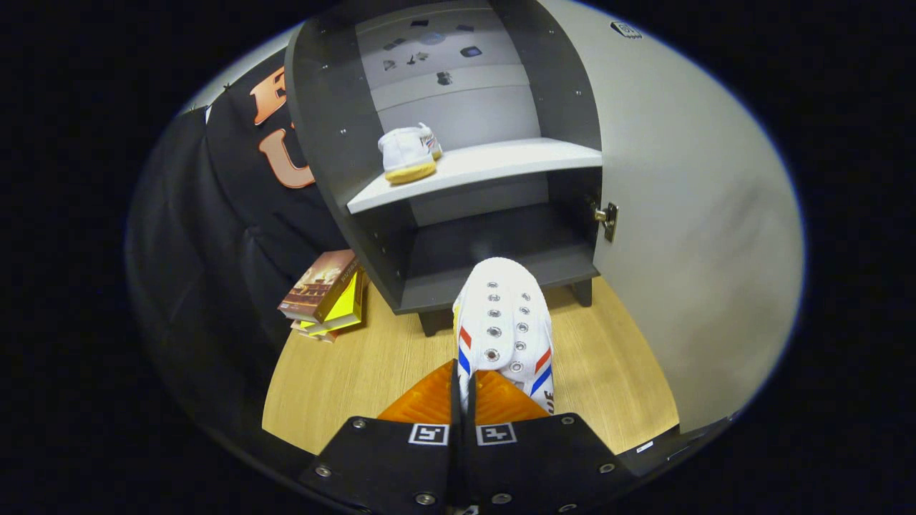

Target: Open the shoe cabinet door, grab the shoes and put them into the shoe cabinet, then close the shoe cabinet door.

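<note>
With the cabinet door (pixel 687 214) open and one shoe (pixel 408 151) shelved, the gripper (pixel 464 390) fingers pinch the second shoe (pixel 504 322), yet to go in.

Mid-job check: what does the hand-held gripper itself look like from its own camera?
The hand-held gripper has two ribbed, wedge-shaped fingers on flat black carriage plates fastened with silver screws. Each plate carries a small square black-and-white marker tag.
</note>
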`<state>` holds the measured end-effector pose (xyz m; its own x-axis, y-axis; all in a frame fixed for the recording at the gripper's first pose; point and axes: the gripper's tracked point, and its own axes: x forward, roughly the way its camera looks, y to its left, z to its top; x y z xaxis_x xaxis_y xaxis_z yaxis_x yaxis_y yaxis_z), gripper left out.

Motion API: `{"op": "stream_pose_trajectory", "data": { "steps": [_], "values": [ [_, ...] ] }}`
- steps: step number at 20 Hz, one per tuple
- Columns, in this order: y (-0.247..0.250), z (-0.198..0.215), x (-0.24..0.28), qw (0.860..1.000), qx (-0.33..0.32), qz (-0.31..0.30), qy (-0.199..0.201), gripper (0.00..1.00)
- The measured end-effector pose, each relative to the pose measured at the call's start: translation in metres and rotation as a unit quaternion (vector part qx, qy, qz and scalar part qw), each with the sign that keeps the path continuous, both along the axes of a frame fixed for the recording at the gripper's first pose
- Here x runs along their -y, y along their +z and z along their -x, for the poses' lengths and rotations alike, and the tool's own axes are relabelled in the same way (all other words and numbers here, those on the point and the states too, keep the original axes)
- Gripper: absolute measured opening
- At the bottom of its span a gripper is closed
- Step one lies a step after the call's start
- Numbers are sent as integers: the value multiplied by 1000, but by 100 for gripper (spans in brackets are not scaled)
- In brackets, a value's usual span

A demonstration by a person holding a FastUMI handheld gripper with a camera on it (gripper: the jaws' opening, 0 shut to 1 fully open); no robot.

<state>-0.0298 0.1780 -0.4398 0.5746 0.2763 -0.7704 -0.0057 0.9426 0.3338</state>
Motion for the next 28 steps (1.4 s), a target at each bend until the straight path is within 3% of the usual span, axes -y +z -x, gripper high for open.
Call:
{"op": "stream_pose_trajectory", "data": {
  "steps": [10, 17, 28],
  "values": [
    [89, -72, 29, 997, 72, 20, -5, 0],
    [139, -151, 43, 990, 135, 39, 1, 0],
    [130, -262, 51, 986, 151, 66, -6, 0]
  ]
}}
